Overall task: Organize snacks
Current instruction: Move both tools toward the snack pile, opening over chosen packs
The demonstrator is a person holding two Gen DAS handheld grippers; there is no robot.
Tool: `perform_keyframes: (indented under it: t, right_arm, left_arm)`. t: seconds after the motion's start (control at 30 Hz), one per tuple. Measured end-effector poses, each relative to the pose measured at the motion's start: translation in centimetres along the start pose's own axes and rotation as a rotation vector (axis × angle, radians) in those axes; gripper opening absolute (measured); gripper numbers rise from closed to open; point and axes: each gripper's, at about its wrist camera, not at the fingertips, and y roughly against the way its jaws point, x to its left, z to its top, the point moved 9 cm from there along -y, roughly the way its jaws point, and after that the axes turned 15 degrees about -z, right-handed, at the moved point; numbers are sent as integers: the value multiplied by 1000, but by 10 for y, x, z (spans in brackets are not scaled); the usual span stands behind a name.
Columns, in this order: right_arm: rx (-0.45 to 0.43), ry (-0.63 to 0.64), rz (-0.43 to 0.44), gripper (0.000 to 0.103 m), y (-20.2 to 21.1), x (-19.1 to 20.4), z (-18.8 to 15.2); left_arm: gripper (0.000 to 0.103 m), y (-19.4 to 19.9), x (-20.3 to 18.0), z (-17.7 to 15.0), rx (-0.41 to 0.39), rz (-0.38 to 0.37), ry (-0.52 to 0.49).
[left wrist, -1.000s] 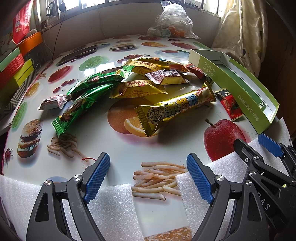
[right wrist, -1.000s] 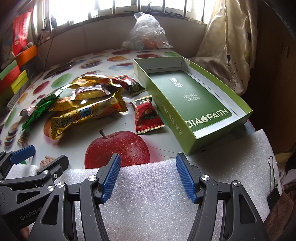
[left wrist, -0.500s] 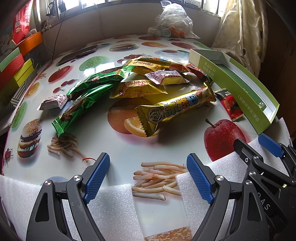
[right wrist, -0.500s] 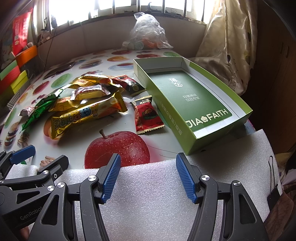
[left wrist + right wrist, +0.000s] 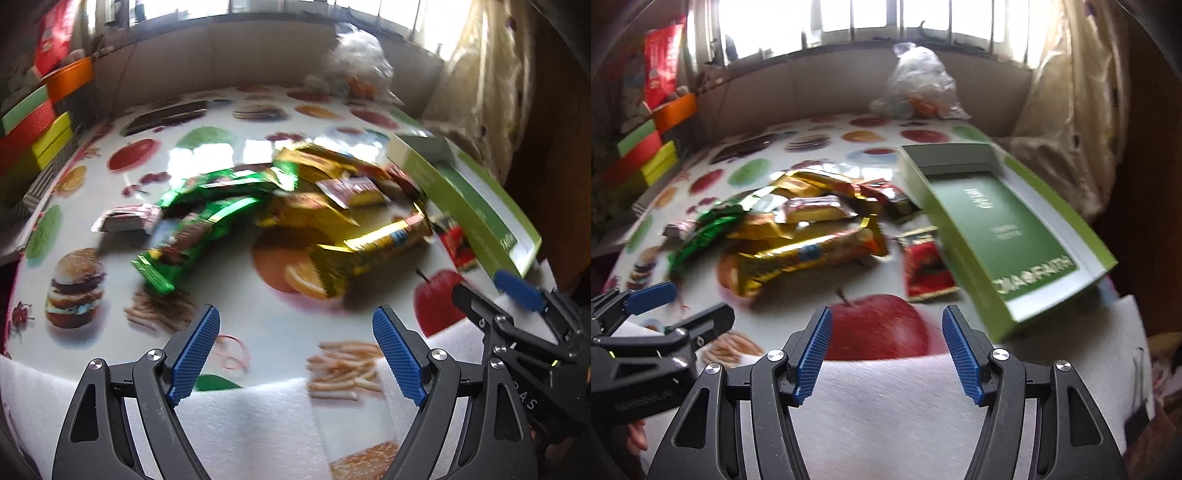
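Observation:
A pile of snack packets lies mid-table, blurred by motion: green wrappers (image 5: 207, 221), a long yellow bar (image 5: 373, 251) (image 5: 809, 258), small gold and brown packets (image 5: 816, 208), and a red sachet (image 5: 929, 269) (image 5: 458, 247) beside the open green box (image 5: 1004, 229) (image 5: 469, 206). My left gripper (image 5: 295, 350) is open and holds nothing, hovering over the near table edge short of the pile. Above the printed apple my right gripper (image 5: 886, 347) hangs open with nothing in it, its fingers (image 5: 517, 290) showing at the right in the left wrist view.
White foam sheets (image 5: 905, 413) cover the near table edge. A clear plastic bag (image 5: 916, 88) sits at the back by the window. Coloured boxes (image 5: 40, 125) stack at the left. A curtain (image 5: 1071, 110) hangs on the right. The tablecloth (image 5: 288, 325) carries printed food pictures.
Both grippers have lifted and moved forward toward the pile, blurring the views. Both stay open. The snacks and box have not moved.

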Motion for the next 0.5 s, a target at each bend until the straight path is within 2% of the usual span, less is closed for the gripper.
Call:
perform_keyframes:
  t: [0.17,0.5]
  right_arm:
    - [27,-26,33,62,-9,6,7]
    - [50,-44,98,62,-17,27,33]
  left_arm:
    - [85,7,23,8,-18,38,29]
    - [85,16,61,27,-54,59,56]
